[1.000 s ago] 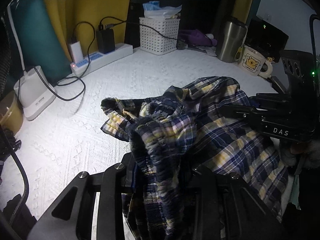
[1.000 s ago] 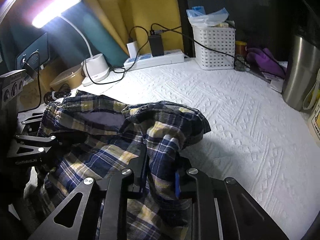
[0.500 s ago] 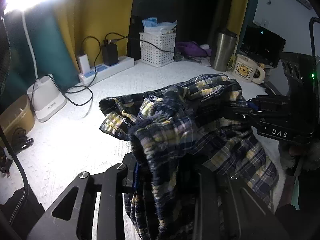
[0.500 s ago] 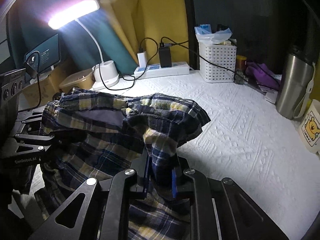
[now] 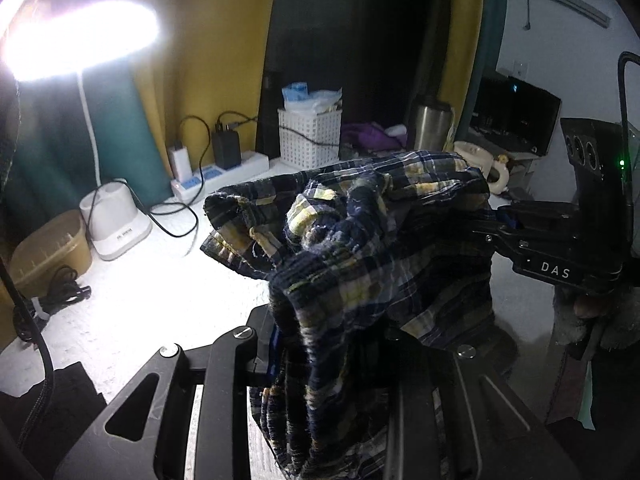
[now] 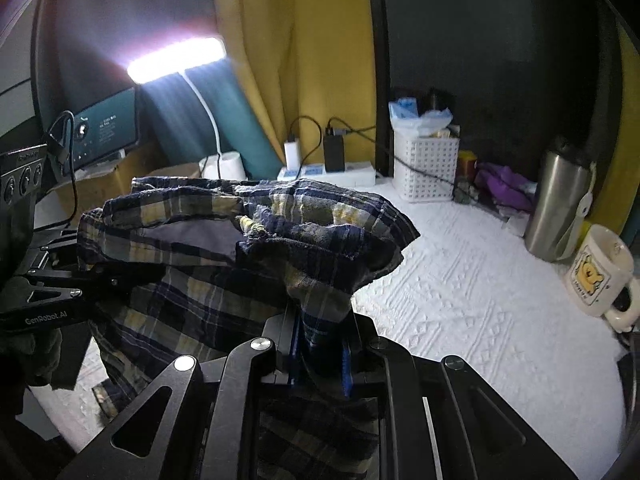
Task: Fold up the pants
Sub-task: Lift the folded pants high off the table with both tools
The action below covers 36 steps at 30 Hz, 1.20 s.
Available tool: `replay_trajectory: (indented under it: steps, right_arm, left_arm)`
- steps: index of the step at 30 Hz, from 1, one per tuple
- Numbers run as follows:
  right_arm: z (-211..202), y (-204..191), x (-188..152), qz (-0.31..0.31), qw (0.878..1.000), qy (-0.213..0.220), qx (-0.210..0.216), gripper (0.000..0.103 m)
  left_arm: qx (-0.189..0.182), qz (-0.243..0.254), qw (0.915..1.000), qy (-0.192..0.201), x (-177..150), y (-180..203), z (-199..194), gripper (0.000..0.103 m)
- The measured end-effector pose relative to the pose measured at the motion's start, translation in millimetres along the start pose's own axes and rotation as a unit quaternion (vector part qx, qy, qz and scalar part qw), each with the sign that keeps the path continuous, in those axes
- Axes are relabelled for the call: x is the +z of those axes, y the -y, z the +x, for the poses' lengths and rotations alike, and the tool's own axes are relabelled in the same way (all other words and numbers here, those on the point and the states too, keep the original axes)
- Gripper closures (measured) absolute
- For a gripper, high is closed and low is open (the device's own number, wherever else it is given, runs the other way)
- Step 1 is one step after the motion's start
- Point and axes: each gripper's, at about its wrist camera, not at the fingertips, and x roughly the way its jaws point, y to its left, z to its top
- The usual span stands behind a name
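Pants [image 5: 380, 240], dark blue w/ yellow and white plaid, hang bunched between two black handheld grippers, raised above the white textured cloth [image 6: 480, 280] covering the table. Fabric sags in loose folds; one edge droops off to the far side, and a plain dark inner panel shows near the waistband.

Left gripper [image 5: 332, 364] sits at the bottom of the left wrist view, jaws pinched on a thick wad of plaid that spills down over them. Seen from the right wrist view, it comes in from the left side [image 6: 120, 276], its tips buried in the fabric. Right gripper [image 6: 320, 356] is nearly closed, clamped on a narrower fold w/ blue pads [image 6: 347, 368] pressing both sides; in the left wrist view it enters from the right [image 5: 496, 226], tips in the cloth.

Bkgd along the wall, well apart from the pants: a lit desk lamp [image 6: 176, 56] on a white base, glaring bright; a white power strip [image 6: 328, 174] w/ two chargers plugged in; a white lattice basket [image 6: 424, 168] holding plastic bags; a purple cloth [image 6: 504, 184]; a steel tumbler [image 6: 556, 212]; a cream mug [image 6: 600, 272] w/ a cartoon bear just beside it. Yellow curtain [image 6: 296, 48] hangs behind. A tan container [image 5: 48, 248] sits near the lamp base.
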Motion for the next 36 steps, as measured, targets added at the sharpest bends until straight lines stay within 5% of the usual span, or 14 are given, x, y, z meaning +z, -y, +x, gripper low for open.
replay_trajectory:
  steps: [17, 36]
  right_arm:
    - [-84, -46, 12, -0.038, 0.995, 0.088, -0.020, 0.087]
    - [-151, -139, 27, -0.103, 0.978, 0.181, 0.018, 0.088]
  left_arm:
    - [0.020, 0.018, 0.9958, 0.087, -4, 17, -85, 0.077]
    - [0.092, 0.024, 0.9727, 0.211, -29, 2, -210, 0.078]
